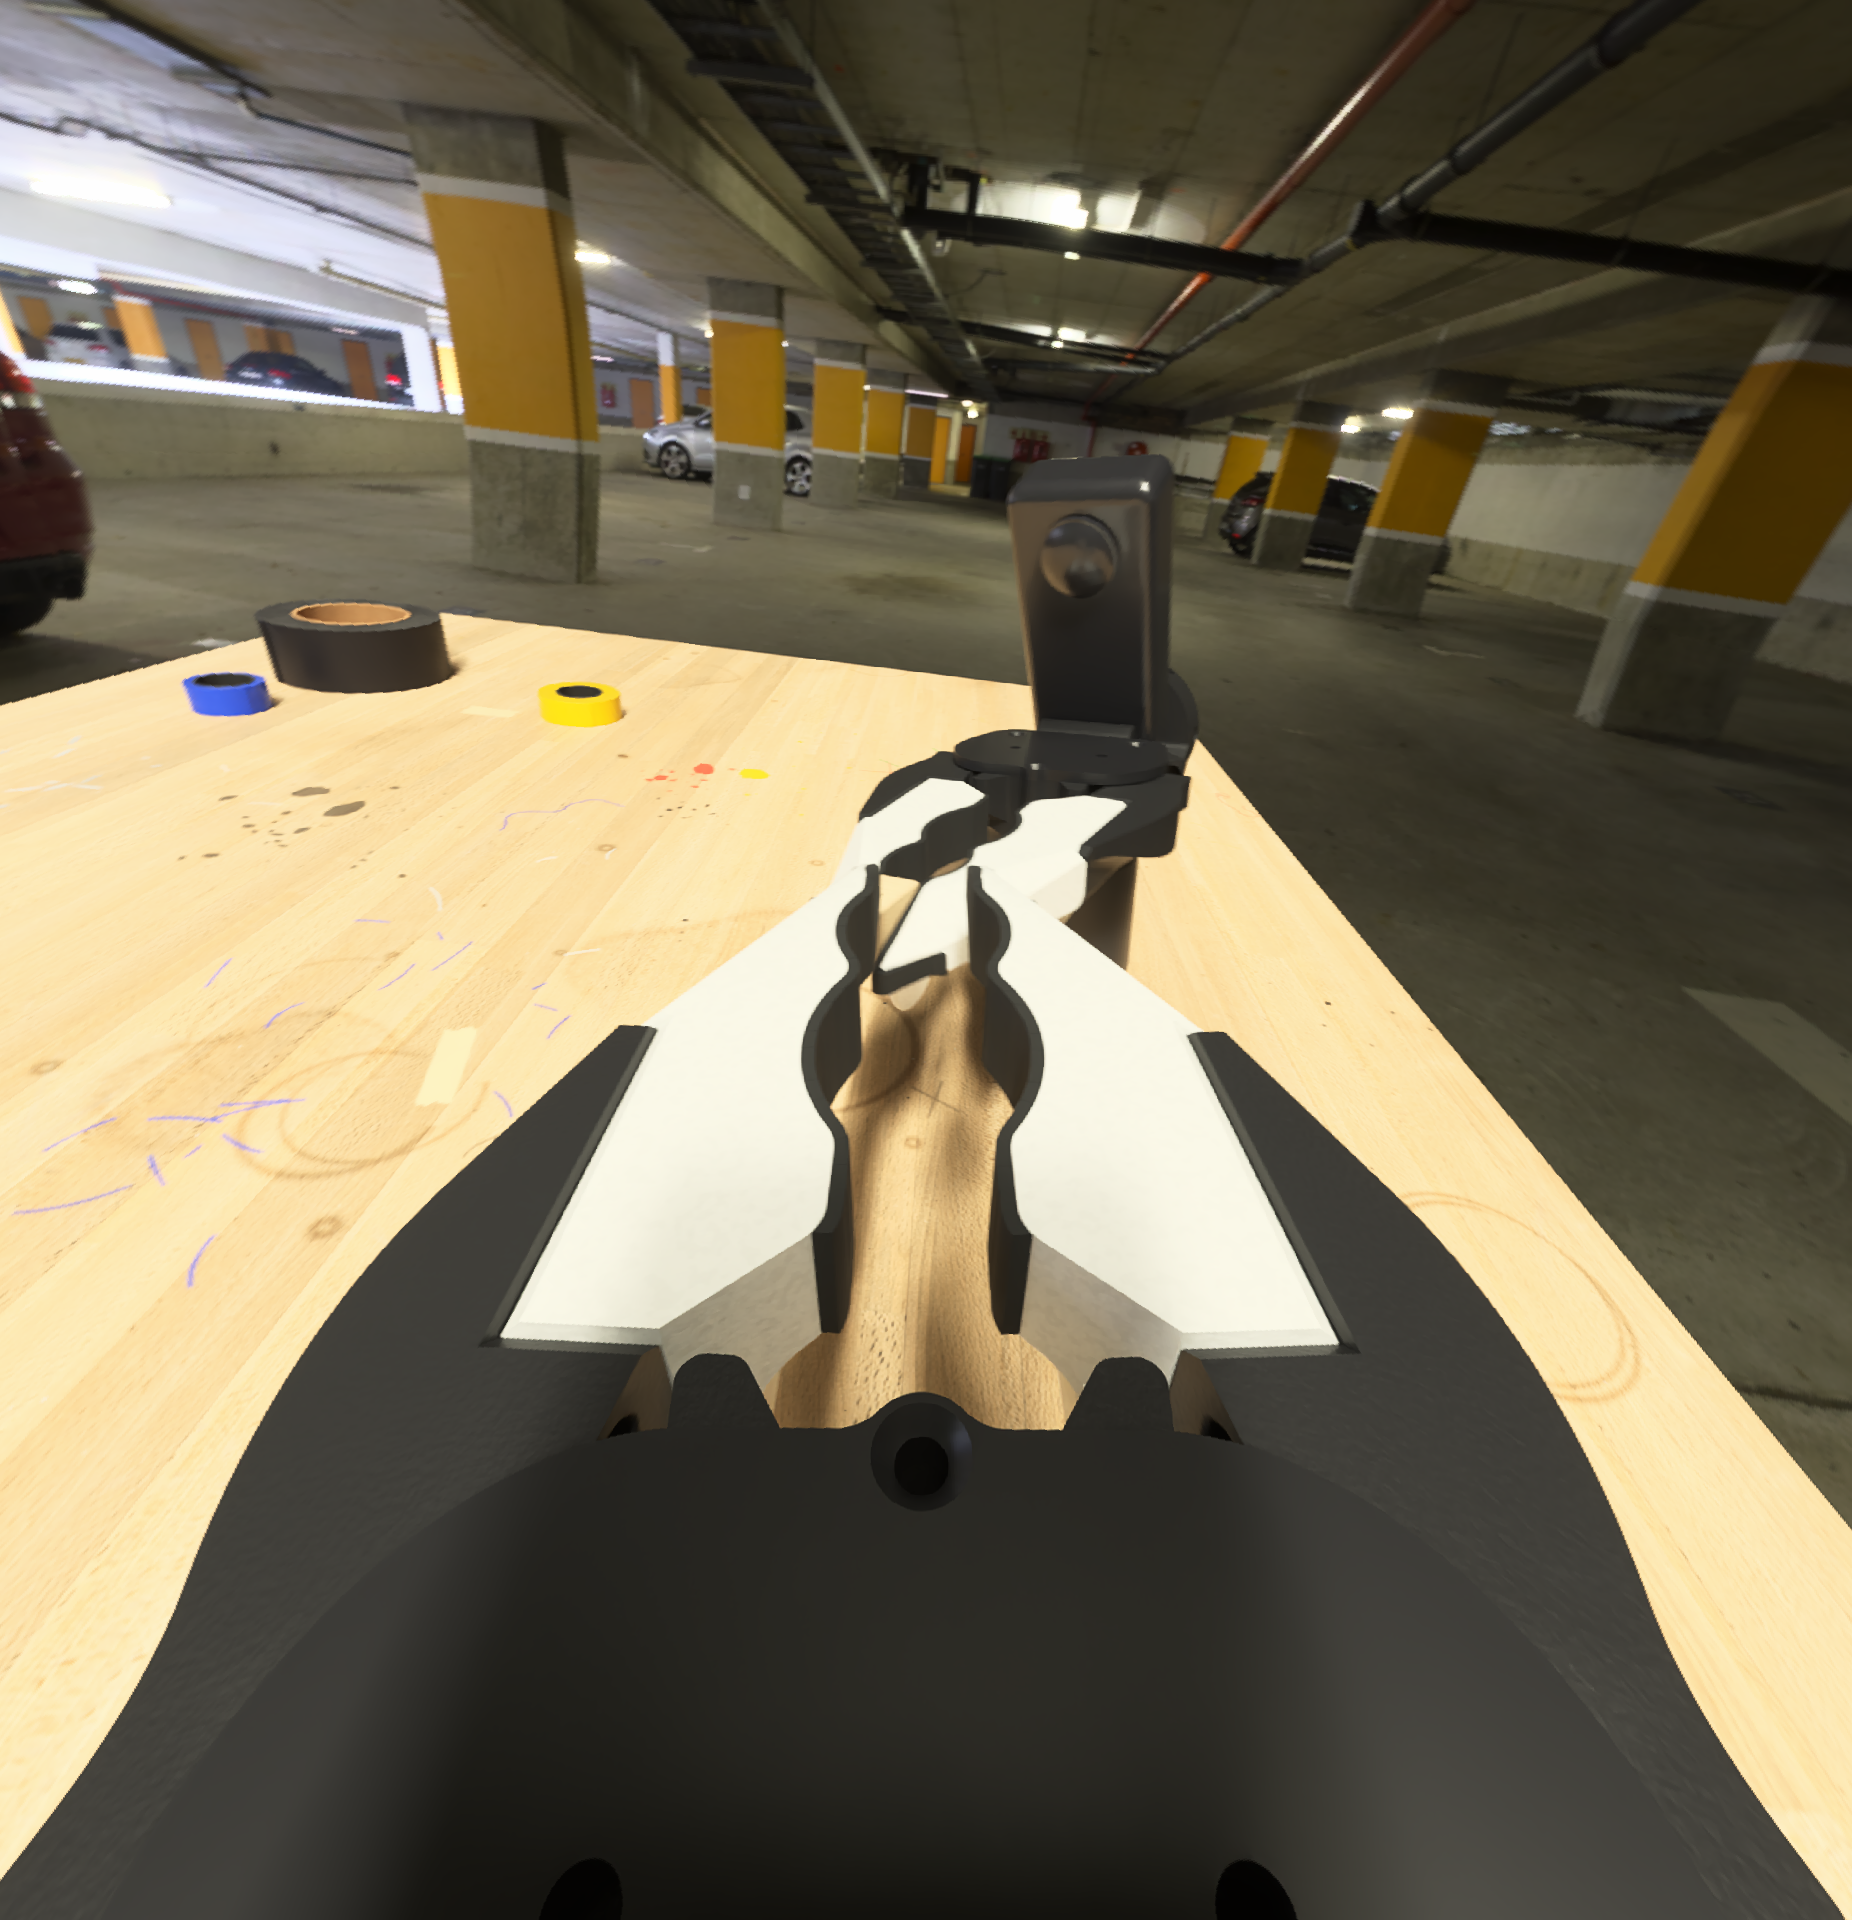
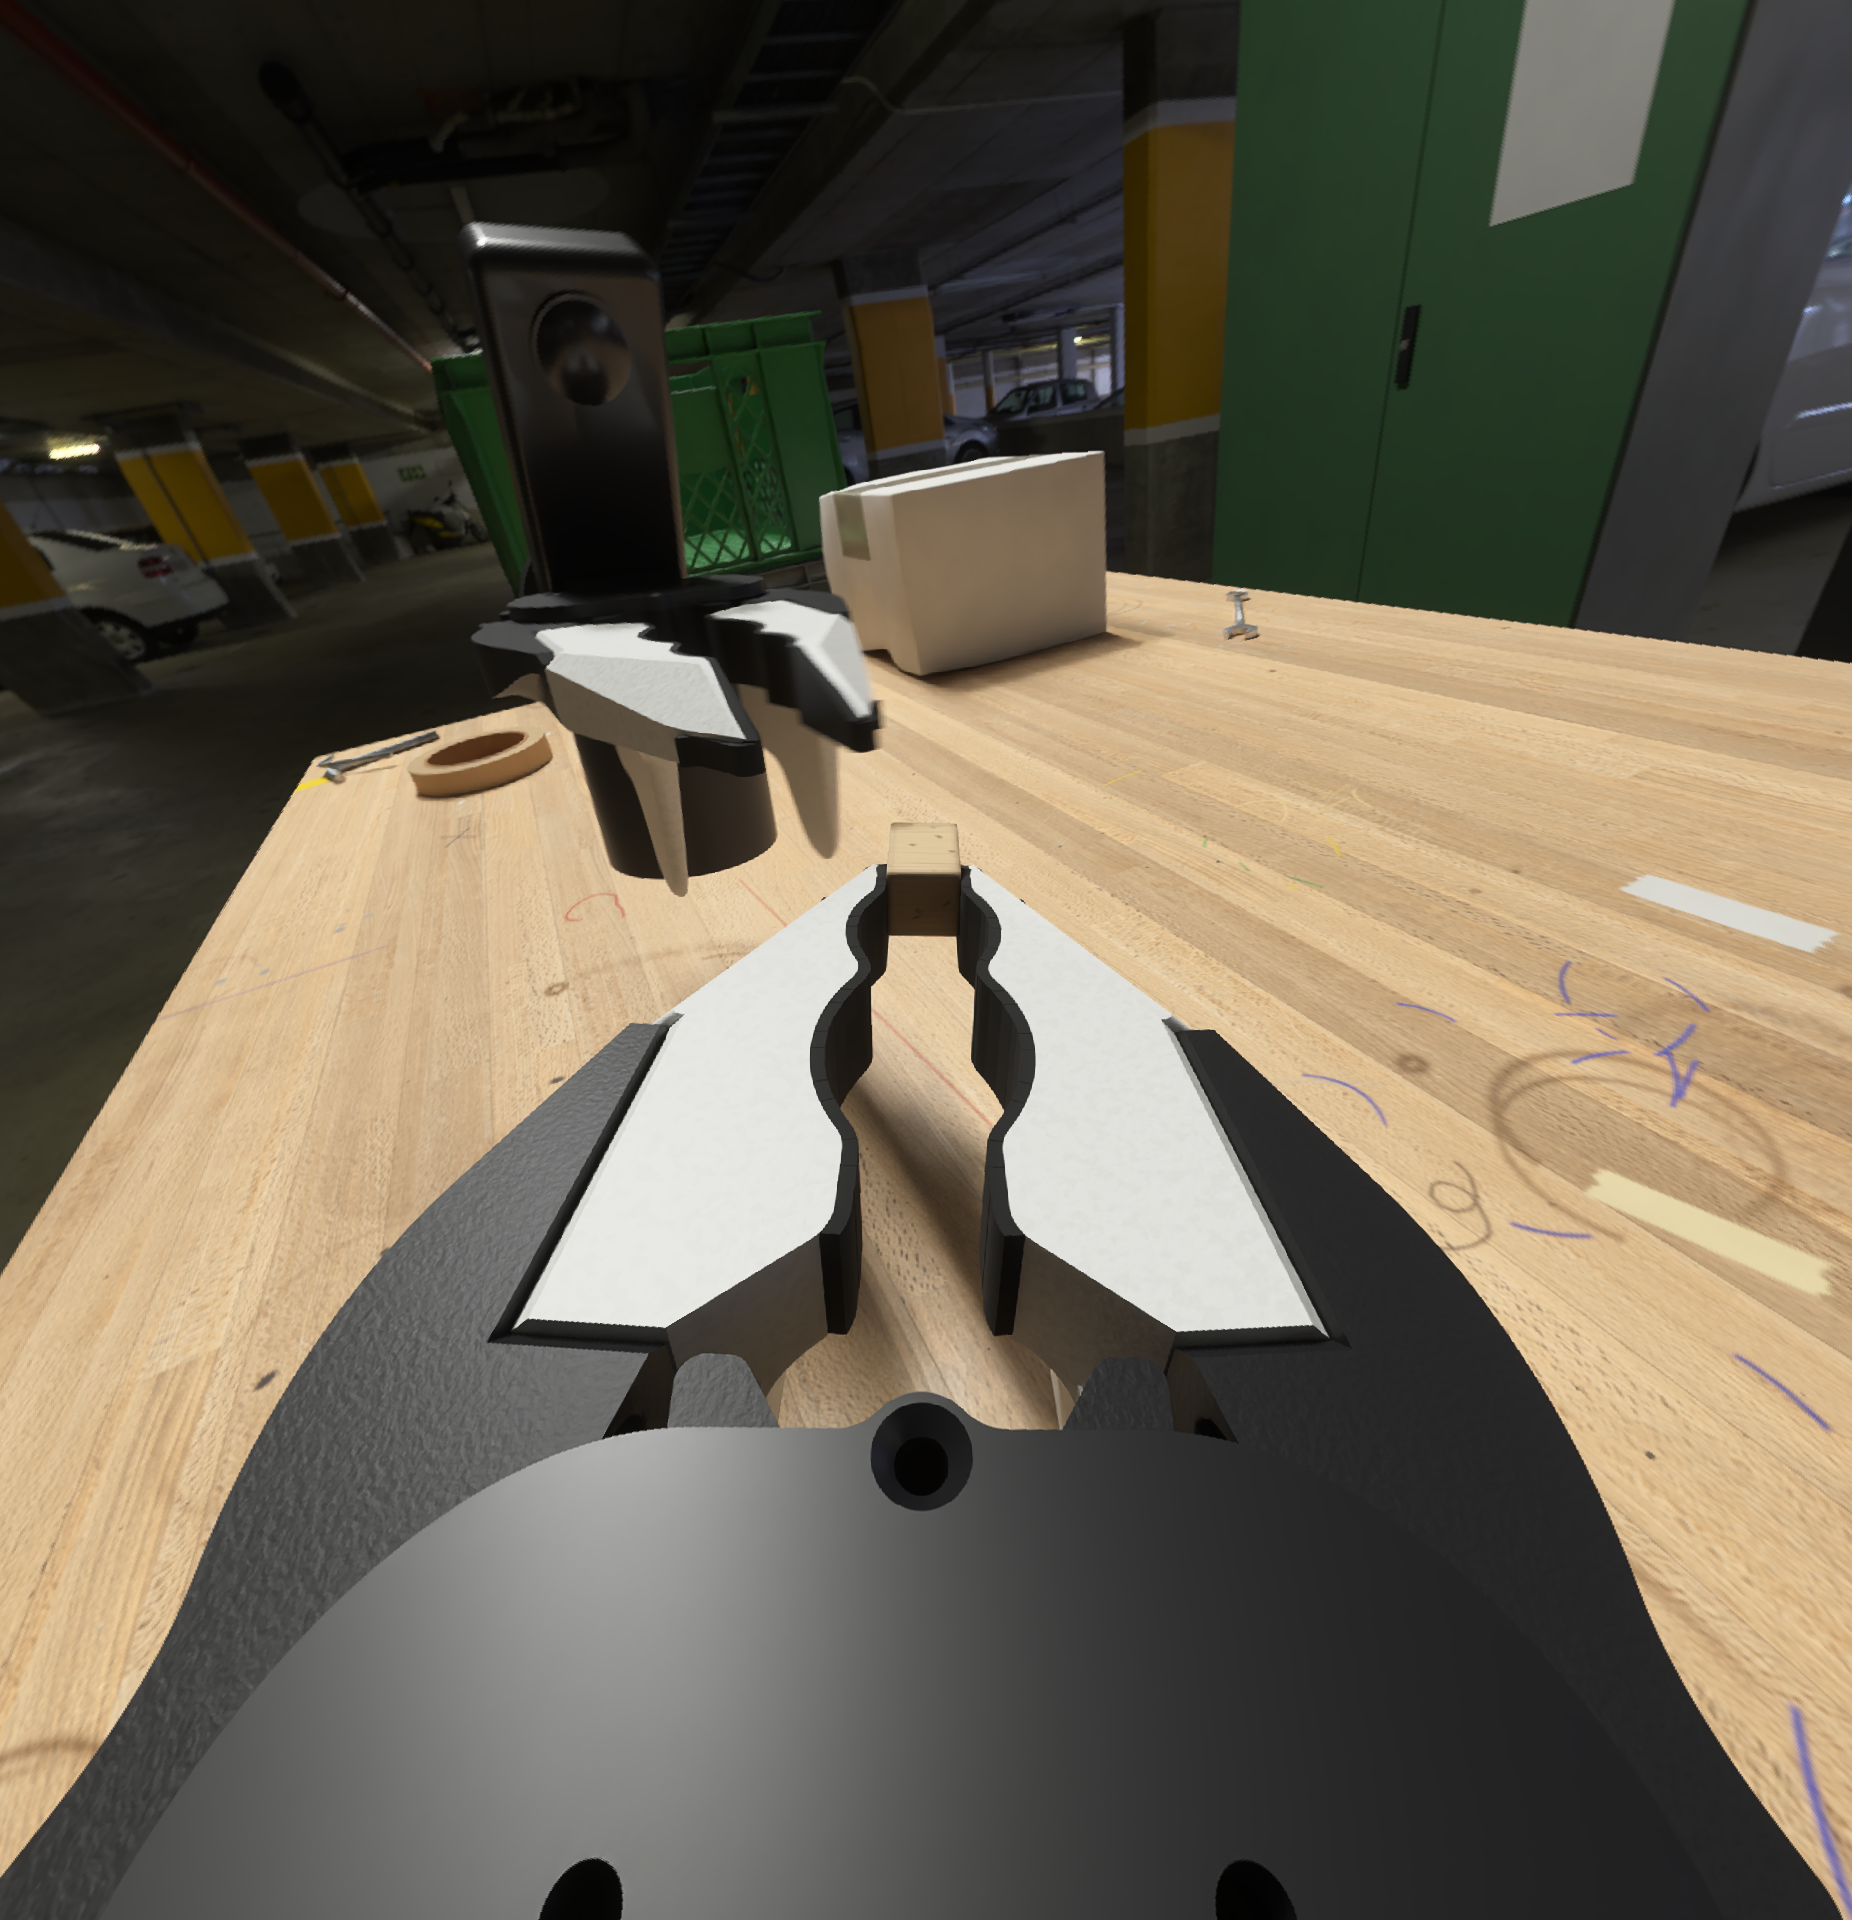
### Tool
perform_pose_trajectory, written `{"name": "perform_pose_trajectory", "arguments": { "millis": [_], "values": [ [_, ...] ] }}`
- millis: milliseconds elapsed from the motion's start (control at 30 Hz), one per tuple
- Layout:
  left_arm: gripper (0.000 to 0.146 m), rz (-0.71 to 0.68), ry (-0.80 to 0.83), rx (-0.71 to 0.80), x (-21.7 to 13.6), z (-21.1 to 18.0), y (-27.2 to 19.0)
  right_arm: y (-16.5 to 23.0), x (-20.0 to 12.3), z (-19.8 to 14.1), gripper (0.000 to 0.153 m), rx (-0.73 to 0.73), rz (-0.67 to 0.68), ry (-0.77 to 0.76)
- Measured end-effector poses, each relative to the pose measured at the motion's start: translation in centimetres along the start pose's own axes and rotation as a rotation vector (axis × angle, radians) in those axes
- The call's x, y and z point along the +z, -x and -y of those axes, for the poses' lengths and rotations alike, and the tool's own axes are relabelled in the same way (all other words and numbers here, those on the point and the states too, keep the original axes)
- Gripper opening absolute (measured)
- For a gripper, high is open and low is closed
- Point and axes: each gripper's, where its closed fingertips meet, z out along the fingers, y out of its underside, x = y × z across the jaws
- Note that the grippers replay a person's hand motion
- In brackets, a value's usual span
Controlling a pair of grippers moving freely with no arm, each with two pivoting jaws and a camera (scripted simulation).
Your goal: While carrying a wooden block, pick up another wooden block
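In the right wrist view my right gripper [image 2: 922, 878] is shut on a small pale wooden block [image 2: 922, 883], held between its fingertips over the wooden table [image 2: 1317, 831]. My left gripper [image 2: 750, 862] hovers just beyond and to the left of it, fingers slanting down, apart and empty. In the left wrist view my left gripper [image 1: 922, 883] has its jaws a little apart with nothing between them. The right gripper [image 1: 927, 940] faces it, tips almost meeting. The held block is hidden there. No second block shows in either view.
Black [image 1: 356, 644], blue [image 1: 226, 693] and yellow [image 1: 579, 703] tape rolls lie at the table's far left. A white box [image 2: 963, 561], a green crate [image 2: 756, 457], a brown tape ring [image 2: 480, 761] and a small metal part [image 2: 1239, 613] sit at the far end.
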Motion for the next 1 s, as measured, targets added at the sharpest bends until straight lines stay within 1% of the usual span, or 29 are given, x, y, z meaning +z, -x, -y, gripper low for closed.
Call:
{"name": "perform_pose_trajectory", "arguments": {
  "millis": [67, 100, 133, 200, 233, 267, 300, 367, 433, 533, 567, 600, 633, 700, 733, 800, 867, 967, 1000],
  "values": [
    [0.030, 0.023, 0.003, -0.007, 0.2, -0.1, 0.3, 0.5, 0.3, -0.2, 0.012, -0.013, 0.016, 0.012],
    [0.034, 0.019, 0.010, -0.006, 0.3, -0.3, 0.2, 0.6, 0.3, -0.3, 0.012, -0.017, 0.021, 0.016],
    [0.035, 0.006, 0.018, -0.005, 0.4, -0.4, -0.1, 0.6, 0.4, -0.3, 0.012, -0.018, 0.021, 0.018],
    [0.030, -0.020, 0.022, -0.010, 0.3, -0.3, -0.4, 0.4, 0.3, -0.2, 0.012, -0.015, 0.014, 0.015],
    [0.024, -0.041, 0.017, -0.007, 0.1, -0.2, -0.6, 0.2, 0.2, -0.1, 0.012, -0.008, 0.003, 0.010],
    [0.012, -0.052, 0.004, -0.007, 0.0, 0.0, -0.7, -0.1, 0.1, -0.1, 0.012, 0.005, -0.004, 0.005],
    [0.007, -0.052, -0.001, -0.005, -0.1, 0.1, -0.7, -0.3, 0.0, 0.0, 0.012, 0.016, -0.007, 0.001],
    [0.006, -0.030, -0.005, 0.003, -0.2, 0.3, -0.4, -0.3, 0.0, 0.0, 0.012, 0.016, -0.008, 0.003],
    [0.013, -0.002, -0.012, -0.002, -0.1, 0.2, 0.0, 0.1, 0.1, -0.2, 0.012, 0.005, 0.007, 0.011],
    [0.032, 0.018, 0.000, -0.005, 0.2, -0.1, 0.2, 0.6, 0.4, -0.4, 0.012, -0.010, 0.025, 0.023],
    [0.033, 0.010, 0.007, -0.002, 0.3, -0.2, 0.0, 0.6, 0.4, -0.4, 0.012, -0.009, 0.025, 0.023],
    [0.033, -0.003, 0.012, -0.001, 0.3, -0.2, -0.2, 0.5, 0.3, -0.3, 0.012, -0.006, 0.020, 0.021],
    [0.029, -0.018, 0.011, -0.002, 0.2, -0.1, -0.4, 0.2, 0.3, -0.3, 0.012, -0.002, 0.012, 0.017],
    [0.014, -0.039, 0.004, -0.002, 0.0, 0.0, -0.6, -0.2, 0.0, -0.1, 0.012, 0.011, -0.003, 0.007],
    [0.011, -0.033, 0.003, -0.001, -0.1, 0.1, -0.5, -0.3, 0.0, 0.0, 0.012, 0.012, -0.007, 0.004],
    [0.010, -0.017, -0.005, -0.005, -0.2, 0.2, -0.2, -0.2, 0.0, -0.1, 0.012, 0.007, -0.006, 0.006],
    [0.016, 0.007, -0.008, -0.008, -0.1, 0.2, 0.2, 0.1, 0.1, -0.2, 0.012, -0.001, 0.005, 0.014],
    [0.031, 0.008, 0.000, -0.010, 0.1, -0.1, 0.1, 0.6, 0.4, -0.5, 0.012, -0.010, 0.026, 0.029],
    [0.031, 0.000, 0.008, -0.009, 0.2, -0.2, 0.0, 0.7, 0.4, -0.6, 0.012, -0.013, 0.028, 0.032]
  ]
}}
